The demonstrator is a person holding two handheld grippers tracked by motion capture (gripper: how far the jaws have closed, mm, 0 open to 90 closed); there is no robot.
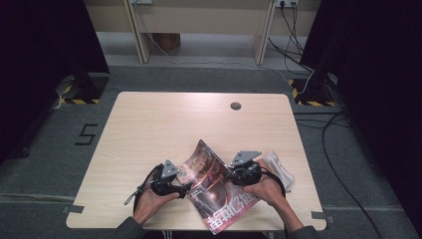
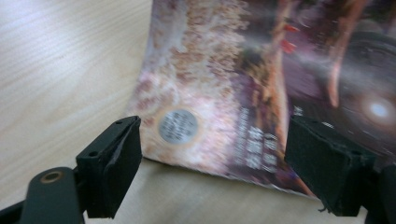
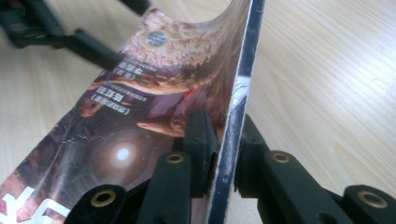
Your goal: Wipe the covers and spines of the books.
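From above, you have one magazine [image 1: 215,191] on the table [image 1: 149,129], near its front edge, with one white cloth [image 1: 279,168] just beside it on your right. Your left gripper [image 1: 183,191] sits at the magazine's left edge, your right gripper [image 1: 232,175] on its right edge. Bare wood lies open beyond.

In the left gripper view, your jaws stand wide apart, nothing pressed, the magazine [image 2: 261,84] curling up just ahead.

In the right gripper view, your jaws are clamped on the magazine's [image 3: 154,93] spine edge, with open table to the right.
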